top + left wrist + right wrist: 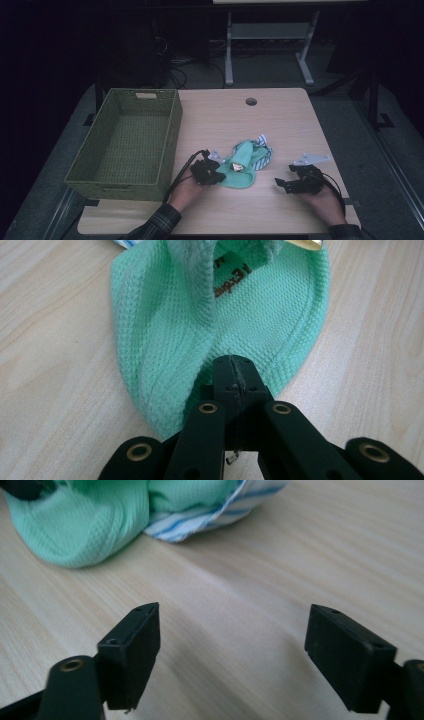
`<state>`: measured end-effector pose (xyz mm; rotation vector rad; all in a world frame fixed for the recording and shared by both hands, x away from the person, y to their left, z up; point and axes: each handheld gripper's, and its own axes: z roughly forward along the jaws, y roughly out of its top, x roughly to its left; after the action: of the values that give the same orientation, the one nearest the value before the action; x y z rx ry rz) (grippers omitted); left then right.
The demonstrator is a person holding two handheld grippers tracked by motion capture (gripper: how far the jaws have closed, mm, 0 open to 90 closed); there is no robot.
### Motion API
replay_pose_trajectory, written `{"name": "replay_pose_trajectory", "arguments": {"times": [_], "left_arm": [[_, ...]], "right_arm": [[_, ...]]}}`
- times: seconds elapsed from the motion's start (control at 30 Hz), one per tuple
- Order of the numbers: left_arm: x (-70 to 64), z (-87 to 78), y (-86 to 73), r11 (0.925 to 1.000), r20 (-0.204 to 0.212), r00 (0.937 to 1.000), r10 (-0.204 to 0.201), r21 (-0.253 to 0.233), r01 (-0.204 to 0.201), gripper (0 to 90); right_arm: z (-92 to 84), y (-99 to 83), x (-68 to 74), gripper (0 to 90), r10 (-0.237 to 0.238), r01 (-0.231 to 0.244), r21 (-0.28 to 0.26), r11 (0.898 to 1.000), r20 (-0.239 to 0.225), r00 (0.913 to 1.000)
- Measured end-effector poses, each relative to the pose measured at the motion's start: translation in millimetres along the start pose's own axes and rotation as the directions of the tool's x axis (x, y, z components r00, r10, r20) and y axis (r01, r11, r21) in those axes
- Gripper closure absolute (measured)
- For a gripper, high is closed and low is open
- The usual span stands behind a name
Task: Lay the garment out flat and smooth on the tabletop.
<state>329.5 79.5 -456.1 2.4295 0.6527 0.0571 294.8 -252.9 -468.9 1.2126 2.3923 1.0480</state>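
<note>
Dark printed lettering stands on the inside of the green knit cloth (250, 315), seen upside down and half hidden; it cannot be read.

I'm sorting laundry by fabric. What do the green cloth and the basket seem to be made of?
The green cloth looks like soft knitted fabric, matt, with a fine waffle texture; the left tongs pinch its edge. The basket looks woven, perhaps from plastic or paper cord: olive strands cross in a tight, dull weave.

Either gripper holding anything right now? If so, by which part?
Left gripper is shut on the green cloth, pinching a fold at its near edge. Right gripper is open over the table, holding nothing.
</note>
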Motion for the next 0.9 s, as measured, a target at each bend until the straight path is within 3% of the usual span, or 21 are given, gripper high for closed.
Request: {"name": "replay_pose_trajectory", "arguments": {"times": [0.13,0.57,0.67,0.9], "left_arm": [[0.3,0.0,0.1,1.0000,0.002,1.0000,-0.004,0.001,0.004,89.4],[-0.5,-0.3,1.6,0.9999,-0.004,1.0000,-0.002,0.015,0.002,89.5],[-1.1,0.8,1.2,0.9997,-0.002,0.9997,-0.024,-0.002,0.024,89.5],[-0.8,0.3,1.5,0.9998,-0.004,0.9999,-0.016,0.008,0.016,89.5]], "right_arm": [[-5.2,7.6,-3.1,37.9,0.001,-0.001,-0.021,1.000,-0.028,0.9996],[-19.2,44.8,-9.3,62.0,-0.019,0.012,-0.101,0.995,-0.073,0.9971],[-17.8,52.1,-8.9,67.1,-0.027,0.018,-0.106,0.994,-0.087,0.9958],[-3.0,67.5,-4.5,70.5,-0.049,0.039,-0.091,0.995,-0.112,0.9925]]}}
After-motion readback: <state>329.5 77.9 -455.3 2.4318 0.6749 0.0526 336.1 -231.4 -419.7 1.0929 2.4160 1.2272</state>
